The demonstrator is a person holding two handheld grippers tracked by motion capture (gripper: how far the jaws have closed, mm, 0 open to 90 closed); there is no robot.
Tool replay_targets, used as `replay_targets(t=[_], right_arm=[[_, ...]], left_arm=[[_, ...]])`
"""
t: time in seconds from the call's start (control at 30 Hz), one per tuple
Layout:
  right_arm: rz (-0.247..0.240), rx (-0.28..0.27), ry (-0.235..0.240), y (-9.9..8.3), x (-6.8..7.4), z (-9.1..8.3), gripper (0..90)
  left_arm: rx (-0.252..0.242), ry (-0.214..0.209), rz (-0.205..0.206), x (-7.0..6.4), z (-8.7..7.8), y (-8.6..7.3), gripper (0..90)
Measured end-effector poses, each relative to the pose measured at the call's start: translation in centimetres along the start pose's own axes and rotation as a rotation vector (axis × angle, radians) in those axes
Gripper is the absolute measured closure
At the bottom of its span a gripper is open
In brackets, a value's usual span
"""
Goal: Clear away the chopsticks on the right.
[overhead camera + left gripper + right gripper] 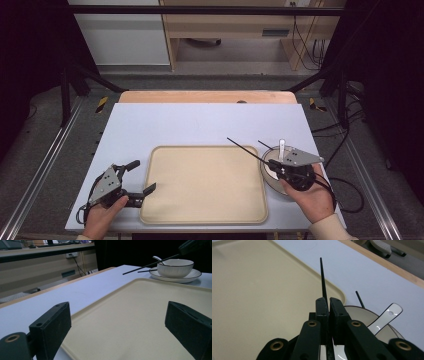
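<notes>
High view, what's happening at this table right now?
A person holds a claw in each hand at a pale blue table. The right claw is shut on a thin black chopstick, lifted above the white ceramic bowl on its white plate. A second black chopstick and a white spoon rest in the bowl. The left claw is open at the left edge of the empty beige plastic tray.
</notes>
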State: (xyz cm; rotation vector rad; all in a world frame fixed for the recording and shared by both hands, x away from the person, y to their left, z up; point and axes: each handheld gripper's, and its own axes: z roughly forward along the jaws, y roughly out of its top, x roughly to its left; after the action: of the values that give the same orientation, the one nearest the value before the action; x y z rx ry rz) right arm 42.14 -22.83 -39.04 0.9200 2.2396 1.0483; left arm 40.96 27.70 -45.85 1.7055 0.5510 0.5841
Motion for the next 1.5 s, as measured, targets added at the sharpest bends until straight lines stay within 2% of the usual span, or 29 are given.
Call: replay_targets(t=[0.43, 0.67, 0.97, 1.3, 1.43, 1.5], right_arm=[[0.031, 0.009, 0.027, -1.5, 0.5, 0.7, 85.7], [0.026, 0.006, 0.044, -1.9, 1.0, 0.9, 85.7], [0.022, 0.030, 0.059, -2.5, 1.5, 1.5, 85.7], [0.025, 0.031, 0.079, -2.4, 2.2, 1.9, 85.7], [0.033, 0.028, 0.097, -2.1, 3.1, 2.3, 85.7], [0.037, 0.028, 0.118, -2.1, 4.3, 2.8, 85.7]], left_arm=[[0.012, -0.003, 0.012, -0.1, 0.1, 0.0, 6.3], [0.015, -0.003, 0.014, -0.2, 0.2, 0.0, 6.3], [0.019, -0.001, 0.014, -0.2, 0.2, -0.1, 6.3], [0.018, 0.000, 0.016, -0.2, 0.2, -0.1, 6.3], [0.017, 0.001, 0.017, -0.2, 0.2, -0.1, 6.3], [0.017, 0.000, 0.017, -0.2, 0.2, 0.0, 6.3]])
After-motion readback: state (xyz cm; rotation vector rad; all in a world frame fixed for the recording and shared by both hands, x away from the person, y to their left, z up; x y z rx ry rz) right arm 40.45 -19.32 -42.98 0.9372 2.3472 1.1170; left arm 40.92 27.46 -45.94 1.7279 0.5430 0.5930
